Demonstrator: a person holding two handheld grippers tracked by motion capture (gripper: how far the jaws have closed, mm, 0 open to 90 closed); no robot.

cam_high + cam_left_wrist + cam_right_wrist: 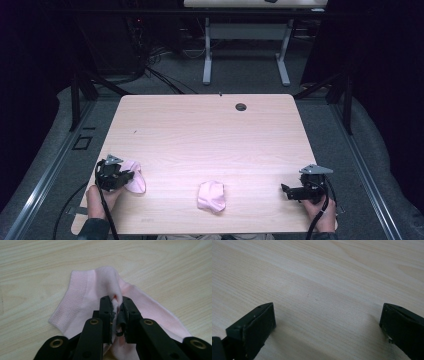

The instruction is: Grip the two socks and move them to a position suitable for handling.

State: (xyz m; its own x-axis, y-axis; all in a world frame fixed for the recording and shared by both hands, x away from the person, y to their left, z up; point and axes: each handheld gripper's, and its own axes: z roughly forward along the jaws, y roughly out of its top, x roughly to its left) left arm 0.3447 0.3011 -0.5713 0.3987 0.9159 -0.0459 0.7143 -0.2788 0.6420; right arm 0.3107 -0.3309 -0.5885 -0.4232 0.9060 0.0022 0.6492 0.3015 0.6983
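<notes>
The left tongs [116,301] had pinched a fold of one pink sock [82,297]; the other sock [211,195], between both tongs, lay untouched, and the right tongs [327,322] gaped wide, empty.

The high view looks forward and down from above the near edge, taking in the whole table [210,130]; the left gripper view sits close over a pink sock [82,297] at near left, shared with the high view; the right gripper view skims bare tabletop at near right.
</notes>
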